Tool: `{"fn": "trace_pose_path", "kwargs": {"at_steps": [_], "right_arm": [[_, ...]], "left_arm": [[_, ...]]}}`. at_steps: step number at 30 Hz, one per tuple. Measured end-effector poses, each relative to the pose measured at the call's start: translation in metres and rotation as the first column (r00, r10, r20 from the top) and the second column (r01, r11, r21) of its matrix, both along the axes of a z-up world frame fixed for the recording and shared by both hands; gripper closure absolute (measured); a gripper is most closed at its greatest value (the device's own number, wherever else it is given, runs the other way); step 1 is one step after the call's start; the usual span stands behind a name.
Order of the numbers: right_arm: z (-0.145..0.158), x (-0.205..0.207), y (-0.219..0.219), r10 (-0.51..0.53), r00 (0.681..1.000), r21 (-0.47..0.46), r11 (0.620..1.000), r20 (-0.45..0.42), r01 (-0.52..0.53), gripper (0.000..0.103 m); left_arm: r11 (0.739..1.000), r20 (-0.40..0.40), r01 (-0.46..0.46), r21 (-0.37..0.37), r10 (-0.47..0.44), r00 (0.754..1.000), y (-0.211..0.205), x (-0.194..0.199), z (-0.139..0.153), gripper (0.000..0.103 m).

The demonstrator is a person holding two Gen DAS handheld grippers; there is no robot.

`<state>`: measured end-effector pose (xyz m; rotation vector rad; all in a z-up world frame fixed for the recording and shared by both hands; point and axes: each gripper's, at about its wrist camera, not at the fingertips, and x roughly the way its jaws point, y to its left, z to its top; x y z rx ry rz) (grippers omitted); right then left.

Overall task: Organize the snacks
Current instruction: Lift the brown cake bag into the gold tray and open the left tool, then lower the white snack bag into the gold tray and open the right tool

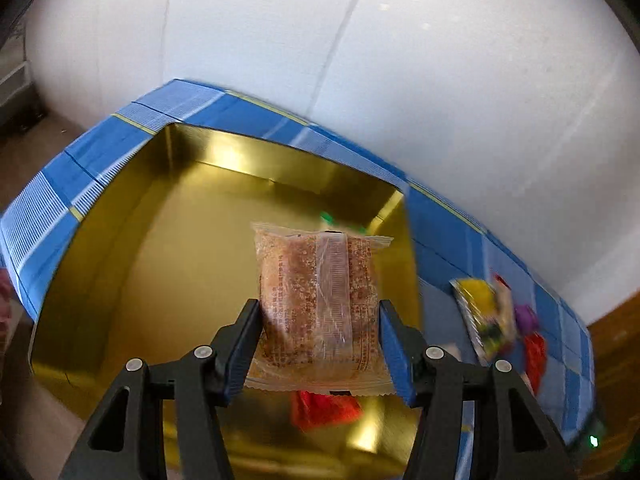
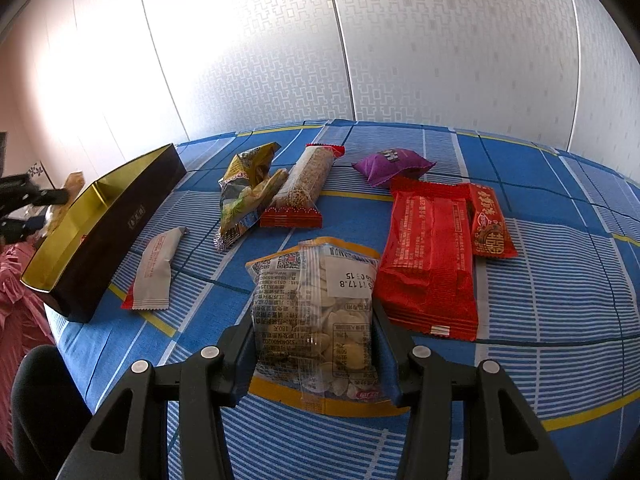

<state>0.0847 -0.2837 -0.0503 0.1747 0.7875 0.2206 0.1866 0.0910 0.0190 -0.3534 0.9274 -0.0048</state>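
The left gripper [image 1: 320, 344] is clamped on a clear crinkly packet of brown cake [image 1: 318, 304], its long axis pointing away, over the shiny gold tin [image 1: 120, 264]. Only the right view shows the right gripper [image 2: 314, 356] clamped on a clear seed bag [image 2: 316, 312] above the blue checked cloth [image 2: 560, 280].

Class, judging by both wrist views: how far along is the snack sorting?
Done: a red packet lies in the gold tin. In hand: left gripper holds a cracker pack over the tin; right gripper grips the seed bag. Left: purple packet and others.
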Motion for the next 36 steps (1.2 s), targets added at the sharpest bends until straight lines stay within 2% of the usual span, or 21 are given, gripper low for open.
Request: {"fn": "trace_pose_path", "kwargs": {"at_steps": [3, 8, 11, 12, 15, 20, 23, 25, 28, 31, 33, 34, 36], "right_arm": [[0.000, 0.000, 0.000, 0.000, 1.000, 0.000, 1.000, 0.000, 0.000, 0.052], [0.000, 0.000, 0.000, 0.000, 1.000, 0.002, 1.000, 0.000, 0.000, 0.052], [0.001, -0.001, 0.001, 0.000, 1.000, 0.001, 1.000, 0.000, 0.000, 0.052], [0.001, -0.001, 0.001, -0.001, 1.000, 0.002, 1.000, 0.001, 0.001, 0.052], [0.001, -0.001, 0.001, -0.001, 1.000, -0.001, 1.000, 0.001, 0.001, 0.052], [0.001, -0.001, 0.001, 0.000, 1.000, -0.002, 1.000, 0.001, 0.000, 0.052], [0.001, 0.000, 0.001, -0.001, 1.000, -0.005, 1.000, 0.001, 0.001, 0.052], [0.001, -0.001, 0.001, -0.002, 1.000, -0.008, 1.000, 0.001, 0.002, 0.052], [0.002, -0.001, 0.002, -0.002, 1.000, -0.011, 1.000, 0.002, 0.002, 0.052], [0.002, -0.001, 0.003, -0.004, 1.000, -0.017, 1.000, 0.002, 0.004, 0.052], [0.002, -0.001, 0.003, -0.005, 1.000, -0.019, 1.000, 0.003, 0.005, 0.052], [0.002, -0.002, 0.004, -0.005, 1.000, -0.022, 1.000, 0.003, 0.005, 0.052], [0.002, -0.002, 0.005, -0.007, 1.000, -0.029, 1.000, 0.004, 0.007, 0.052]], "left_arm": [[0.999, -0.020, -0.017, 0.040, 0.018, 1.000, 0.006, 0.016, -0.009, 0.045], [0.996, -0.080, -0.055, 0.066, 0.060, 0.995, 0.009, 0.039, -0.033, 0.044], [0.997, -0.083, -0.069, 0.046, 0.072, 0.994, 0.014, 0.036, -0.038, 0.041], [0.997, -0.074, -0.071, 0.043, 0.074, 0.995, 0.016, 0.033, -0.037, 0.036], [0.995, -0.039, -0.071, 0.069, 0.074, 0.996, 0.015, 0.022, -0.031, 0.035], [0.988, 0.093, 0.031, 0.154, -0.046, 0.995, -0.013, -0.023, -0.004, 0.037], [0.974, 0.152, 0.144, 0.175, -0.171, 0.973, -0.039, -0.054, 0.007, 0.037], [0.955, 0.178, 0.238, 0.177, -0.269, 0.947, -0.059, -0.076, 0.011, 0.037], [0.914, 0.204, 0.359, 0.188, -0.394, 0.896, -0.091, -0.108, 0.010, 0.037], [0.860, 0.196, 0.457, 0.225, -0.500, 0.844, -0.122, -0.135, -0.004, 0.037], [0.828, 0.171, 0.501, 0.252, -0.548, 0.819, -0.137, -0.147, -0.016, 0.037], [0.817, 0.149, 0.515, 0.259, -0.560, 0.815, -0.143, -0.150, -0.025, 0.037], [0.815, 0.112, 0.523, 0.247, -0.561, 0.821, -0.149, -0.153, -0.042, 0.040]]}}
